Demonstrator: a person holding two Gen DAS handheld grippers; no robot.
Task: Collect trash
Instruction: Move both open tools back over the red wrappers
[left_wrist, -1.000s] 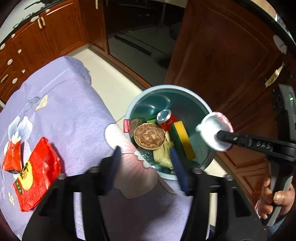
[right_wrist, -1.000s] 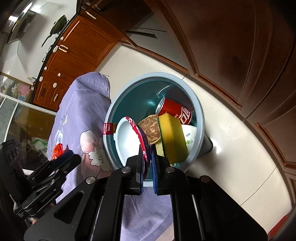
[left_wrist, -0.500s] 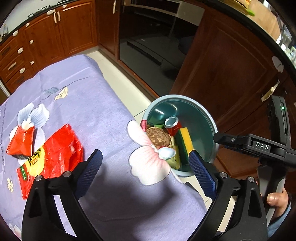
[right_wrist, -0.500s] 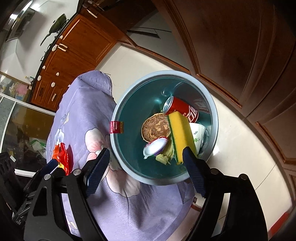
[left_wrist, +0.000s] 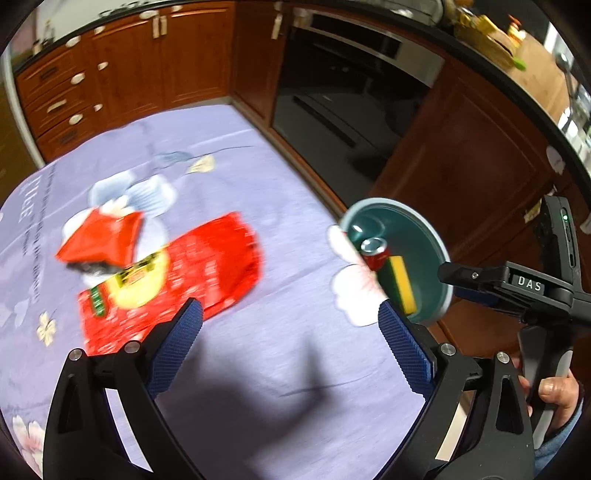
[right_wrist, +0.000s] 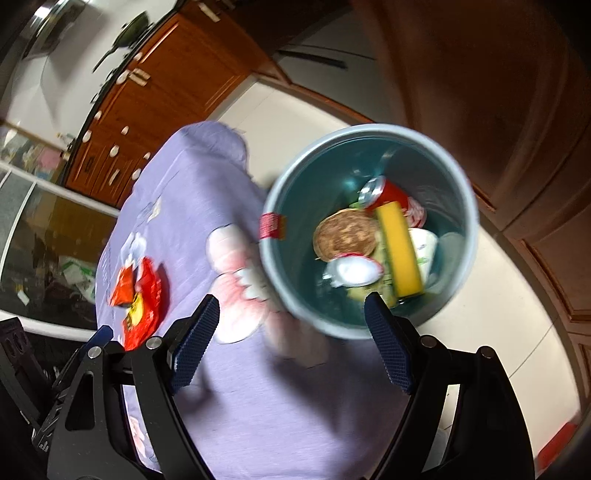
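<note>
A teal trash bin (right_wrist: 458, 173) stands on the floor beside the table; it also shows in the left wrist view (left_wrist: 424, 243). In it lie a red can (right_wrist: 391, 192), a yellow sponge (right_wrist: 400, 247), a brown round lid (right_wrist: 345, 236) and a white cup lid (right_wrist: 352, 271). Two red snack wrappers (left_wrist: 170, 273) (left_wrist: 101, 238) lie on the purple flowered tablecloth (left_wrist: 258, 369). My left gripper (left_wrist: 288, 347) is open and empty above the cloth, right of the wrappers. My right gripper (right_wrist: 291, 343) is open and empty above the bin's near rim.
Brown wood cabinets (left_wrist: 122, 70) and a dark oven (left_wrist: 343, 92) stand beyond the table. The table edge (left_wrist: 317, 206) drops to a pale floor (right_wrist: 498, 325) next to the bin. A cabinet wall (right_wrist: 480, 74) stands close behind the bin.
My right gripper opened and dropped the white lid into the bin. My left gripper opened wide and swung left, away from the bin, toward the red wrappers.
</note>
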